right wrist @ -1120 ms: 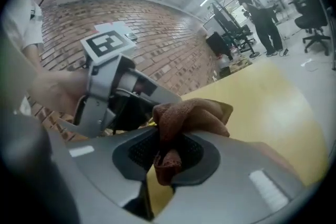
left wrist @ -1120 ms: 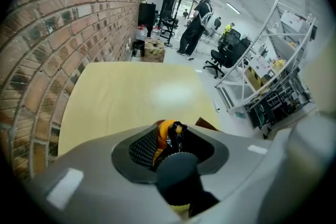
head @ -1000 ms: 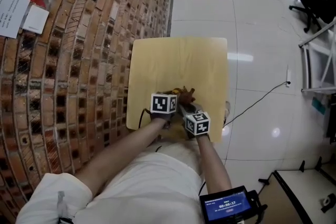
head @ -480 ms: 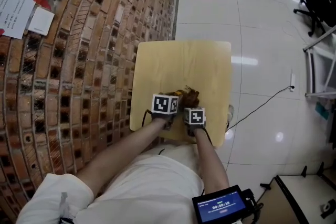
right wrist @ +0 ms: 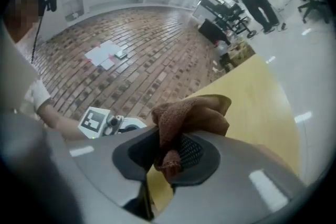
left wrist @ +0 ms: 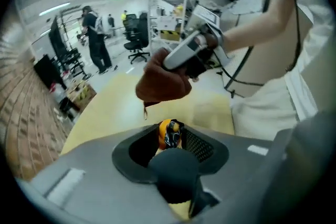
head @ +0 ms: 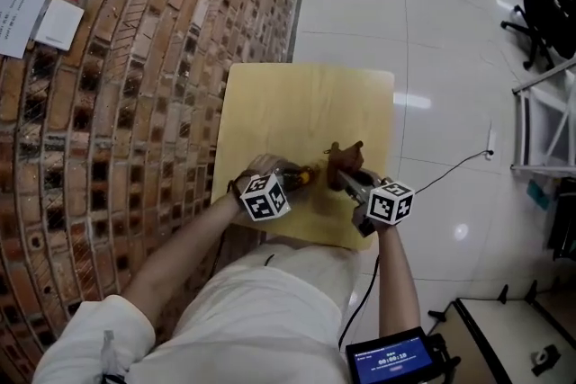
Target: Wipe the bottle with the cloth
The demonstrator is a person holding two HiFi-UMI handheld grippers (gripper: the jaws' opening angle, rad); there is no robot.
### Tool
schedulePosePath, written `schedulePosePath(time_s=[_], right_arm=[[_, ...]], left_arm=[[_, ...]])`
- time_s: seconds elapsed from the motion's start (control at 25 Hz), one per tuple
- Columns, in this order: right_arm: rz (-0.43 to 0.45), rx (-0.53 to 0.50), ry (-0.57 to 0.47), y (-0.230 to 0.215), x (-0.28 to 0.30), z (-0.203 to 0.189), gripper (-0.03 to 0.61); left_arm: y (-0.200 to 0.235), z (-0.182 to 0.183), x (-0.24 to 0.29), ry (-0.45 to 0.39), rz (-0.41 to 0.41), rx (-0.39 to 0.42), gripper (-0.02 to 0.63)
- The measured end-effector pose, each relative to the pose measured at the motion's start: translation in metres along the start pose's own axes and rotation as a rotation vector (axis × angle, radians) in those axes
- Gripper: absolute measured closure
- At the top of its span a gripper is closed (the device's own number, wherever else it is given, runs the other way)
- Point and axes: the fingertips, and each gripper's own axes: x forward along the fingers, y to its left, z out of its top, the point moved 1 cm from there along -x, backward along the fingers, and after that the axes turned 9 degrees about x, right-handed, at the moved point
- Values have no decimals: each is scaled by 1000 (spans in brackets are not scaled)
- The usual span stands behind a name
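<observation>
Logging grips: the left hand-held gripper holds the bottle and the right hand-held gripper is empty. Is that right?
No: the right hand-held gripper is shut on the brown cloth, as the right gripper view shows. The left hand-held gripper does hold the bottle.

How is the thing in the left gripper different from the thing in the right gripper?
The bottle is orange and black; the cloth is brown. The bottle looks smooth and stiff, while the cloth is soft and scrunched up. The left gripper is shut on the bottle, and the right gripper is shut on the cloth. Both are over the yellow table, not touching each other.
</observation>
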Motion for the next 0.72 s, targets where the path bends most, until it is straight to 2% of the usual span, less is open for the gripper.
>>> schedulePosePath(time_s=[0.12,0.2,0.28,0.4,0.52,0.64,0.72], right_arm=[[60,-79,147,26,26,-2,512],[53,-129,278,26,49,-20,512],[15,-150,386,10,68,-41,512],[-41,-101,410,-20,83,-46,512],[-169,-108,442,-59,91,-50,514],[-326,-207,526,-98,93,-70,514],[-373,-299,568,-107,90,-80,512]], left_arm=[[-13,5,3,4,-53,184,463],[-18,7,4,3,-72,273,463],[-21,7,6,3,-85,327,463],[-20,5,7,0,-97,350,463],[-15,1,7,-20,-99,340,463],[-12,-1,7,-20,-102,354,463],[-12,-1,8,-15,-116,380,463]])
